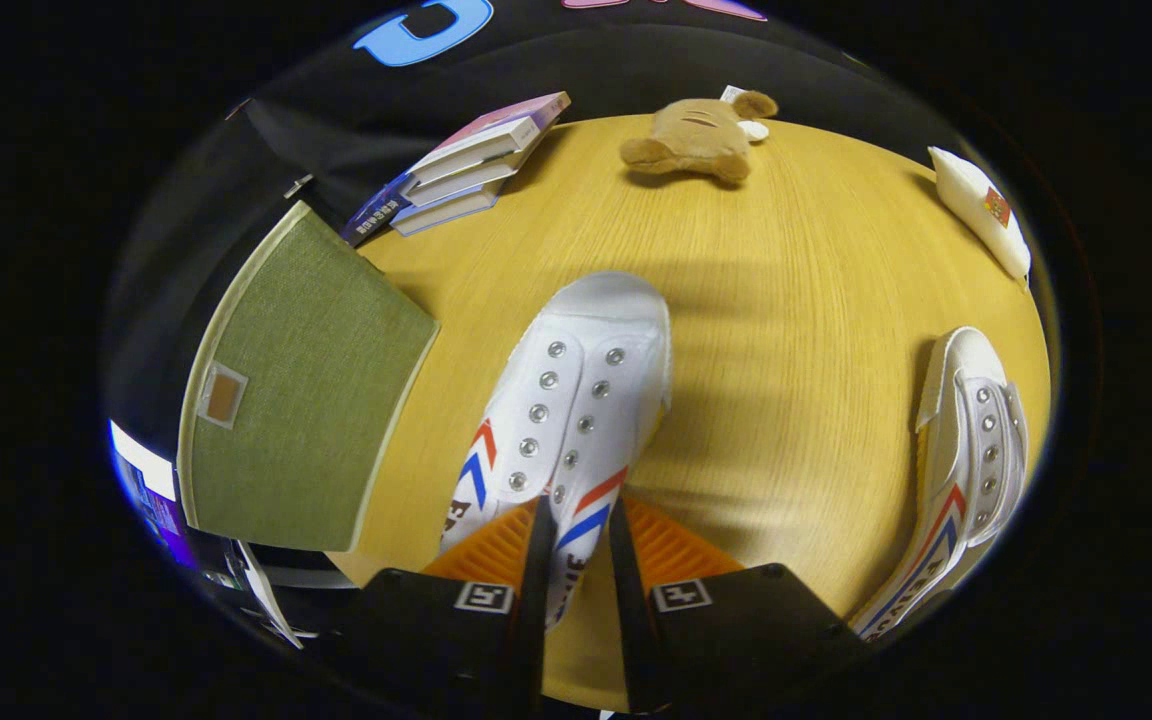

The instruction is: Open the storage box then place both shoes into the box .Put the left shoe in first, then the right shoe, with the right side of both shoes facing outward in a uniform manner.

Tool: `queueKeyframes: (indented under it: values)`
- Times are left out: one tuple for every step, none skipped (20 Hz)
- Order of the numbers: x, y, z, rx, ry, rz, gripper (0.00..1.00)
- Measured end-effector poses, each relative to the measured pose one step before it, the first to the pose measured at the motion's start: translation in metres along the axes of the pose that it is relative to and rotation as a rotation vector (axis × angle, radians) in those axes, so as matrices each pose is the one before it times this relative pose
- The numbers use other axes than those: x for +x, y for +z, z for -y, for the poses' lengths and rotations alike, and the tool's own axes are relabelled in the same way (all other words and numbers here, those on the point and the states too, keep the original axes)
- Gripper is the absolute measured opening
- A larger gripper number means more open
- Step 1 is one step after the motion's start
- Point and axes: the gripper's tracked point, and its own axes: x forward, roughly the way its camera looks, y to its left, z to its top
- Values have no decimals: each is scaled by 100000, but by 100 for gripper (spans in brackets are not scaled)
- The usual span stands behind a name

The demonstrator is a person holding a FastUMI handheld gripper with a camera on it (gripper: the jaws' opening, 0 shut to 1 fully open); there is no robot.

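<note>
step: carry first shoe to box | fingers (576, 540): pinching the heel end of the white shoe (576, 400), toe pointing ahead | green storage box (301, 390): left of fingers, lid looks closed (worth opening first) | second shoe (966, 470): right, on bench (786, 330) | advice: keep pinch firm, avoid swinging the toe.

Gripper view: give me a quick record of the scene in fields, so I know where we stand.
gripper: fingers closed on the heel end of one white shoe, toe pointing away
second shoe: white shoe lying on its side on the table, apart from the fingers
storage box: green fabric box, lid closed, beside the held shoe
beyond the fingers: stack of books, plush toy, white packet
task status: box not yet opened, no shoe inside
</note>
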Motion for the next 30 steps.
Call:
queueKeyframes:
  values:
    - [-136,-34,2,-75,-331,-254,34]
    - [-200,59,205,1179,-142,78,30]
    - [8,145,46,3496,93,1152,25]
    - [-44,83,159,4265,213,840,11]
    - [-61,-106,-29,2306,313,251,10]
    - [-134,129,-98,216,-30,580,7]
    - [-179,348,35,-1009,-523,1794,7]
    - [-96,323,124,-1847,-914,1931,7]
    - [-208,-24,-131,-360,-1401,1270,7]
    - [-267,188,-123,535,-1271,1644,7]
    - [-163,-70,-161,271,-596,1125,7]
    - [-386,34,49,644,-1241,1280,7]
    - [-664,39,29,1068,-1587,1246,7]
    - [-674,177,-123,1855,-1391,1248,7]
    - [-639,432,-410,2542,-900,1171,7]
    - [-954,427,-445,2809,-451,1036,7]
    - [-1080,549,-451,2576,-527,807,7]
    - [-1210,753,-427,1801,-640,1489,7]
    - [-1201,884,-535,922,-679,2071,7]
    - [-1270,881,-648,811,-620,1788,7]
    - [-1294,817,-775,2529,-738,1994,7]
    - [-1284,896,-1206,3307,-116,2403,7]
    - [-1199,790,-1444,2093,982,2355,6]
    - [-1031,628,-1437,1099,920,1969,6]
    - [-721,466,-1543,-240,785,1209,6]
    - [-515,220,-1556,-593,603,143,6]
    - [-327,38,-1751,135,886,56,7]
    - [-171,-39,-1947,-68,1770,-207,6]
    - [38,-139,-2158,142,2584,-298,6]
    - [140,-285,-1769,264,2431,-597,7]
